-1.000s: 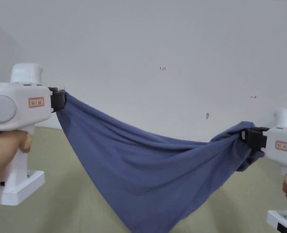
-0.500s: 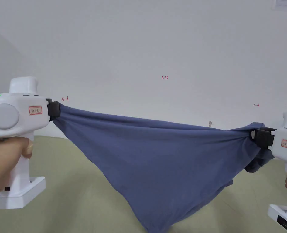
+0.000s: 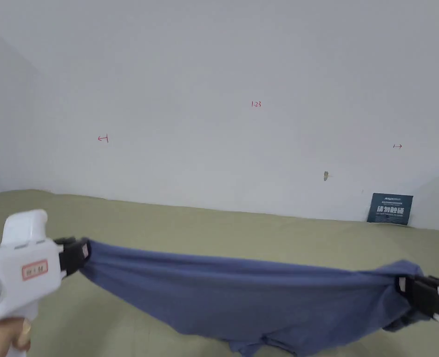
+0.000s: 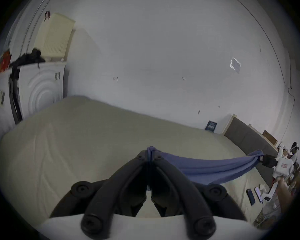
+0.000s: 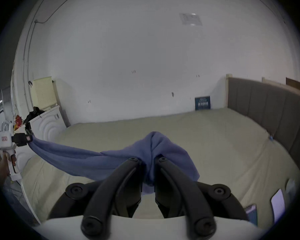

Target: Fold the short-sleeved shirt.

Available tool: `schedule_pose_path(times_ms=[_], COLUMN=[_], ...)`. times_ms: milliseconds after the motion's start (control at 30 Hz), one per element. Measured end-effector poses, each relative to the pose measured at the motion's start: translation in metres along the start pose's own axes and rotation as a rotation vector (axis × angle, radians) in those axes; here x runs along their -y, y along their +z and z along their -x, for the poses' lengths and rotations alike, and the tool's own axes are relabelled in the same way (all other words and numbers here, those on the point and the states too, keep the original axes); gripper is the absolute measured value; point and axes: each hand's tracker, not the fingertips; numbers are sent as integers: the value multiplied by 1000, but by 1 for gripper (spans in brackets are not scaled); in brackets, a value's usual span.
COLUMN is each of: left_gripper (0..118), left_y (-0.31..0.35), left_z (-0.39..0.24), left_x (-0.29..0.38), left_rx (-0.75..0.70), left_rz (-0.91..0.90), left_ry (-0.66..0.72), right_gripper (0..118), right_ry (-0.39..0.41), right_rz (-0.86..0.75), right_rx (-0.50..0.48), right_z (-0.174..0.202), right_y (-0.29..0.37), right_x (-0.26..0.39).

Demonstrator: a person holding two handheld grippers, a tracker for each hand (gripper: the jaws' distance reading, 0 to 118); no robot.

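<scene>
A beige bed (image 3: 241,232) runs along the white wall (image 3: 213,69). Above it the blue shirt (image 3: 241,302) is stretched between both grippers, its middle sagging toward the bed. The left gripper (image 4: 151,154) clamps one bunched end, the right gripper (image 5: 150,159) the other. The right gripper view adds a grey headboard (image 5: 267,108); the left gripper view shows phones (image 4: 254,193) on the bed.

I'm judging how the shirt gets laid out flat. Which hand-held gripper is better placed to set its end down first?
Probably the left hand-held gripper: it pinches a thin, neat edge of the shirt, while the right hand-held gripper clamps a bunched wad that needs sorting.
</scene>
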Motion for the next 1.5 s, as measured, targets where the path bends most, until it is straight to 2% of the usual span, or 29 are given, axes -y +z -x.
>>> schedule_pose_path(times_ms=[167, 267, 367, 433, 567, 633, 667, 700, 767, 800, 900, 1033, 1067, 1100, 1133, 1167, 1200, 1267, 1300, 1367, 1500], left_gripper=[3, 3, 3, 3, 3, 4, 15, 40, 105, 114, 114, 107, 97, 80, 53, 7, 0, 0, 0, 0, 0], left_y=[30, 50, 58, 60, 62, 61, 59, 62, 69, 74, 92, 118, 122, 124, 126, 131, 131, 132, 128, 126, 105], left_z=[7, 11, 25, 32, 52, 51, 48, 44, 36, 35, 27, -10, -15, -18, -22, -30, -31, -28, -20, -9, 21], left_x=[74, 111, 144, 161, 184, 193, 194, 192, 182, 175, 147, 115, 112, 111, 111, 114, 117, 127, 130, 135, 144], left_rx=[-32, -44, -47, -93, -88, -81, -80, -117, -151, -121, -44, -9, -3, -8, -25, -42, -74, -112, -99, -86, -130], left_rz=[112, 154, 265, 318, 389, 458, 500, 502, 478, 435, 320, 182, 166, 174, 182, 190, 196, 207, 221, 286, 380], left_ry=[7, 4, 36, 49, 135, 137, 103, 55, -13, 5, 33, -30, -58, -72, -86, -102, -118, -147, -137, -86, -79], right_gripper=[13, 13, 13, 13, 13, 17, 30, 48, 99, 107, 108, 107, 98, 81, 59, 18, 1, 0, 0, 0, 0], right_ry=[-45, -40, -126, -133, -150, -201, -224, -205, -132, -111, -23, 62, 63, 62, 62, 68, 72, 77, 79, 34, 56], right_rz=[106, 160, 253, 300, 399, 452, 461, 438, 408, 382, 306, 222, 209, 210, 213, 222, 231, 224, 232, 283, 296], right_rx=[16, 31, 45, 59, 69, 54, 26, 35, 90, 95, 125, 158, 153, 147, 138, 128, 127, 154, 137, 87, 88], right_z=[-22, -28, -38, -43, -48, -54, -52, -52, -45, -41, -23, 14, 22, 28, 33, 38, 41, 47, 46, 46, 47], right_y=[35, 62, 79, 85, 82, 78, 80, 84, 92, 98, 110, 126, 131, 136, 139, 142, 143, 146, 147, 146, 145], right_x=[72, 110, 145, 162, 173, 171, 171, 168, 154, 147, 117, 92, 91, 90, 90, 92, 95, 108, 112, 120, 127])
